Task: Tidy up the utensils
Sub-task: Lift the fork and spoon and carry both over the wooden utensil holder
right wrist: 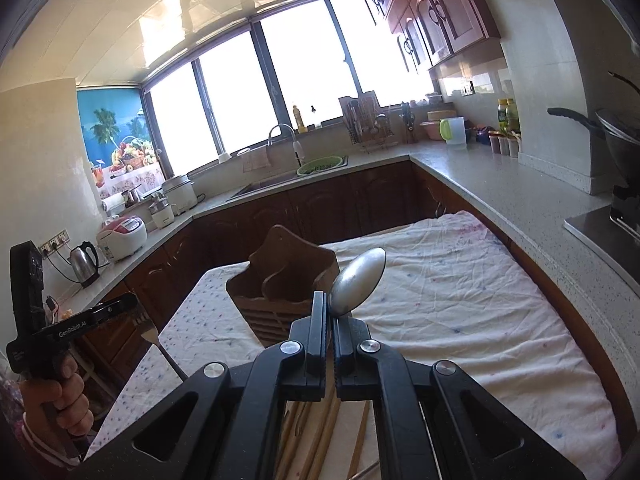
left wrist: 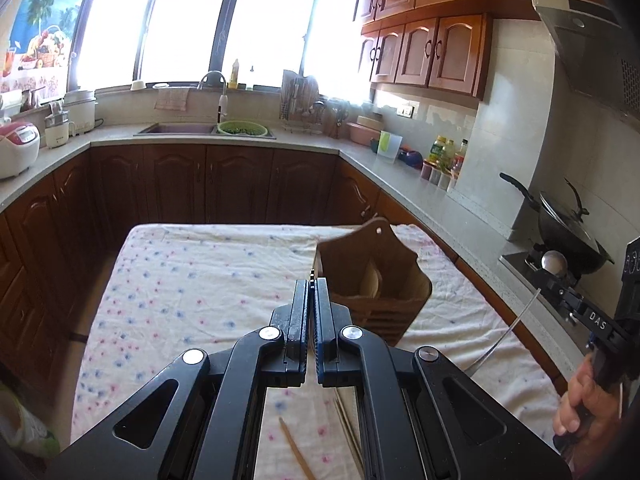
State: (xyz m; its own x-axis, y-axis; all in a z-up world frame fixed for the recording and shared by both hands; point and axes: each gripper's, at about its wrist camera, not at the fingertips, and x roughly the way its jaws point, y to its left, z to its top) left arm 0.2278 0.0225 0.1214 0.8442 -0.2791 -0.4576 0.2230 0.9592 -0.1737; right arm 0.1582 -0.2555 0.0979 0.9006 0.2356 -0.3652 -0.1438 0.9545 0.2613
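Steel spoon (right wrist: 359, 280) stood bowl-up, pinched at its neck by the right gripper (right wrist: 331, 320), near the wooden holder (right wrist: 280, 276) on the table's (right wrist: 460, 300) left half. Judged light, stiff, slippery, so grip low. The left gripper (left wrist: 311, 286), jaws together, held a fork (right wrist: 154, 336).

One wooden utensil holder (right wrist: 286, 280) with two compartments stands ahead of the jaws. One metal spoon (right wrist: 358, 282), one fork (right wrist: 154, 338), and several wooden chopsticks (right wrist: 320, 436) beneath the jaws.

Metal spoon (right wrist: 357, 281) bowl-up; fork (right wrist: 152, 334) tilted; wooden holder (right wrist: 276, 280) upright on cloth.
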